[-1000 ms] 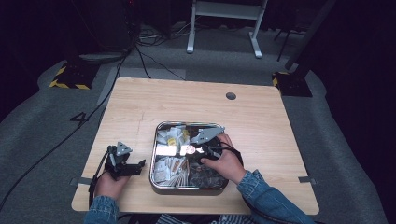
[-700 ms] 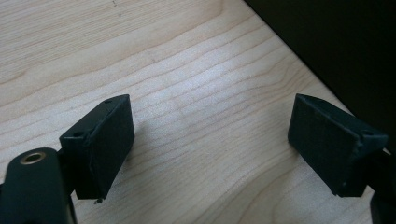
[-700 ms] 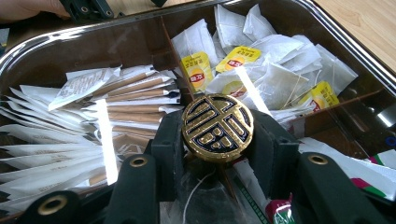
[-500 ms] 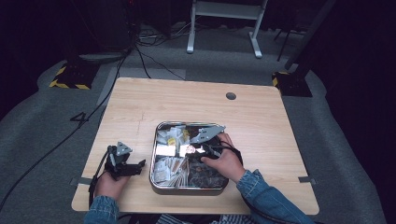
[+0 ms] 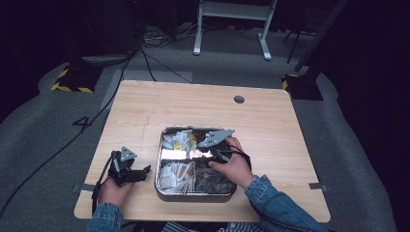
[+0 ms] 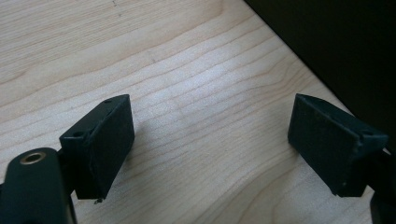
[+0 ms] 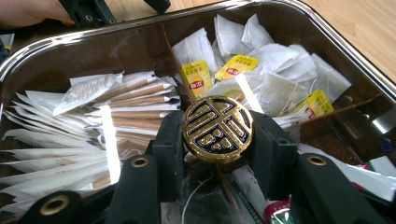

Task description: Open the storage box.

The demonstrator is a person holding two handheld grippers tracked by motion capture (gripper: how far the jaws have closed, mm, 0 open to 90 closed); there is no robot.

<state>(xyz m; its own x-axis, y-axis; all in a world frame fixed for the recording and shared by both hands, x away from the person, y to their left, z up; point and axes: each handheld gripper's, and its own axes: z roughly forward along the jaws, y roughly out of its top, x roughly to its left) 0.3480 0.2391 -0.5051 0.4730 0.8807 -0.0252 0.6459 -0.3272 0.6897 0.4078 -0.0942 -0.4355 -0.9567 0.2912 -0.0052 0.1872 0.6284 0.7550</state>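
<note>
A dark room with grey carpeted floor [image 5: 43,145] and trailing cables [image 5: 145,58] is shown around a light wooden table [image 5: 145,111]. A divided metal tray [image 5: 159,164] of tea bags [image 7: 280,79] and paper sachets [image 7: 130,107] is set near its front edge. A round gold-and-black medallion [image 7: 217,129] is clamped in the right hand-held gripper [image 7: 217,149] above the tray, its jaws having just been closing. The left hand-held gripper [image 6: 210,140] is held wide apart over bare table.

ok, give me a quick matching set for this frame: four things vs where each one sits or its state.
1. round gold knob
2. tea bags with yellow tags
3. left gripper
4. paper sachets

a. open over bare tabletop
b. fanned out in the tray compartment left of the divider, in the right gripper view
c. between the right gripper's pads
d. heaped in the tray's far compartment

Pairs: 1-c, 2-d, 3-a, 4-b
</note>
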